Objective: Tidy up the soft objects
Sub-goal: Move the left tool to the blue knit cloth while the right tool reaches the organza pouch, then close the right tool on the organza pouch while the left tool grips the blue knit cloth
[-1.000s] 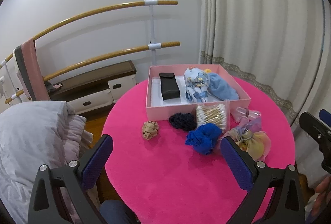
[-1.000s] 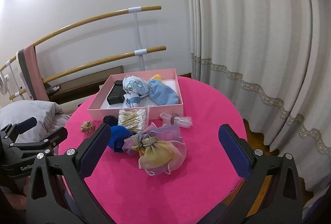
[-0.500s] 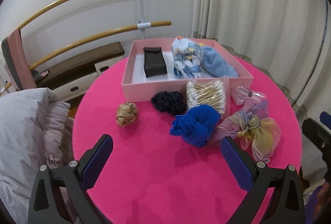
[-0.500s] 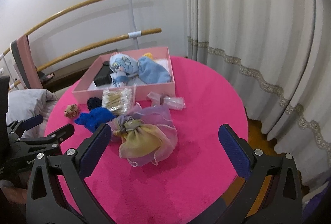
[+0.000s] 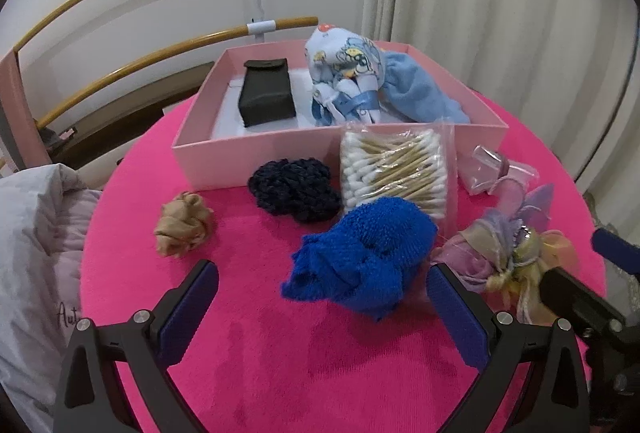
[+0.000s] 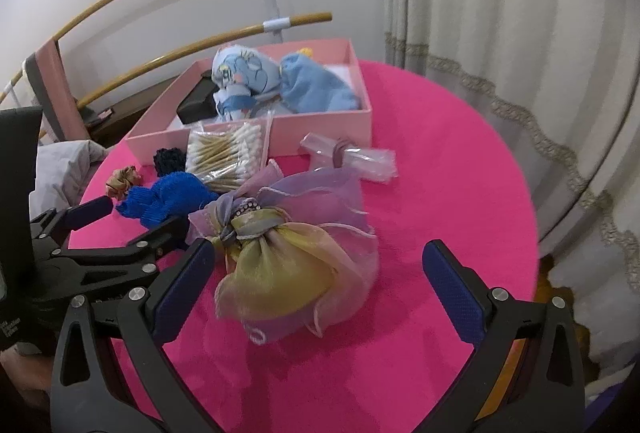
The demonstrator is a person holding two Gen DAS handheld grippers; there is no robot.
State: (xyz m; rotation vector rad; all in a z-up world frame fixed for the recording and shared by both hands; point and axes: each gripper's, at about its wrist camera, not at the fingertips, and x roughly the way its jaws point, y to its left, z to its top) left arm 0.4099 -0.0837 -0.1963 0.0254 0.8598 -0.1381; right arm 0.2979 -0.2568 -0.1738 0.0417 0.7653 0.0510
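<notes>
I am holding both tongs, left (image 5: 320, 307) and right (image 6: 314, 281), spread wide and empty. Two cloth bundles are sitting in the pink box (image 5: 256, 161); the blue knit (image 5: 360, 257) and organza pouch (image 6: 296, 257) are waiting on the bench (image 6: 440, 169)

Left black two-finger gripper w/ blue textured pads (image 5: 322, 307): jaws spread wide, nothing btwn them, angled down, low & level. Right black two-finger gripper w/ blue textured pads (image 6: 318, 287): jaws likewise wide apart, empty, tilted down; sits just right of left unit, whose fingertips (image 6: 94, 211) show in right-wrist view.
</notes>
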